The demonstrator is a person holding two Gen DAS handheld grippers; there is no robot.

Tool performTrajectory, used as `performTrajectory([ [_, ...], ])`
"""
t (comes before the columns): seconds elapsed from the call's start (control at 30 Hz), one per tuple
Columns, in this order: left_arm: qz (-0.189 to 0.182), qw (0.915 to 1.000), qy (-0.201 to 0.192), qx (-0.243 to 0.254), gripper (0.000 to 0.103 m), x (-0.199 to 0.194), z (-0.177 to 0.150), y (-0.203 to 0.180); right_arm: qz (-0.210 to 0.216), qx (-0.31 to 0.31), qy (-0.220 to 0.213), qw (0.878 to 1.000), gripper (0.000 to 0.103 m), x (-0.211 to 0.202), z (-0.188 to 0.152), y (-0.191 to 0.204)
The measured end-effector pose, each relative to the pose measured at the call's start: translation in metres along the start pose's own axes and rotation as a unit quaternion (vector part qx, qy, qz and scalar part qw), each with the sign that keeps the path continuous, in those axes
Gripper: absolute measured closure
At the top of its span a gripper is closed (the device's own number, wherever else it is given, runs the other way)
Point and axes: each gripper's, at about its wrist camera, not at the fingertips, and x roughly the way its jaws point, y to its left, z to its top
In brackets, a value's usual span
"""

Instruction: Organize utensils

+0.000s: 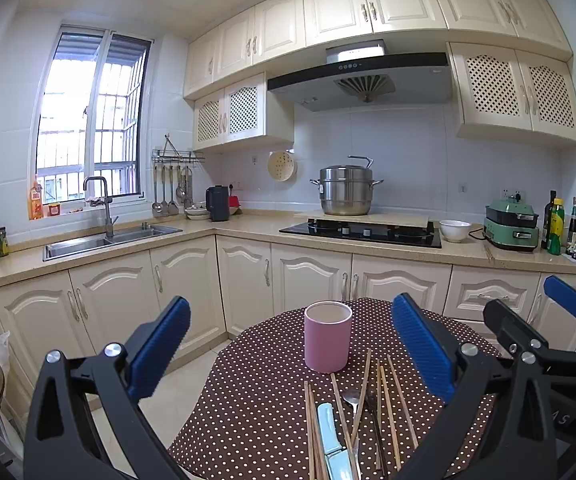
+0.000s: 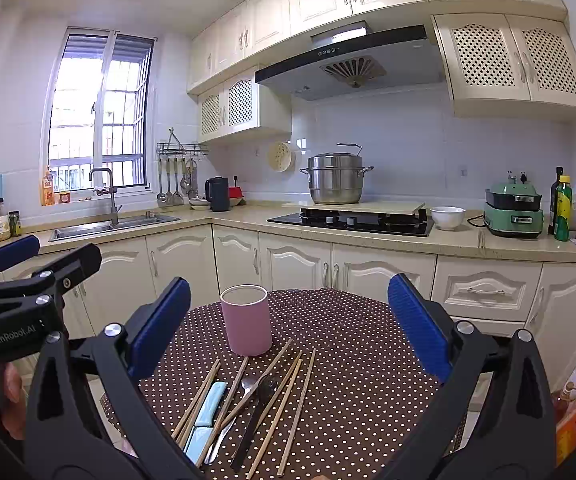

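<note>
Right wrist — utensils (image 2: 244,404) nr tbl edge (image 2: 128,412)

A round worktop (image 1: 280,396) under a brown, white-dotted cloth carries a pink cup (image 1: 327,336) standing upright, ahead of and between the left gripper's fingers (image 1: 160,346). Nearer the fingers lie loose wooden chopsticks (image 2: 300,400), a light-blue-handled knife (image 2: 208,410), a metal spoon (image 1: 353,398) and a dark spoon (image 2: 266,390), partly overlapping.
</note>
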Motion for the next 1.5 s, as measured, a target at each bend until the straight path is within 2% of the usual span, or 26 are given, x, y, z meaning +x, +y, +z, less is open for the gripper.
performTrajectory([
  [1.5, 0.008, 0.9998, 0.016, 0.012, 0.004, 0.017, -0.003, -0.004, 0.005, 0.013, 0.024, 1.000, 0.006, 0.018, -0.001, -0.008],
])
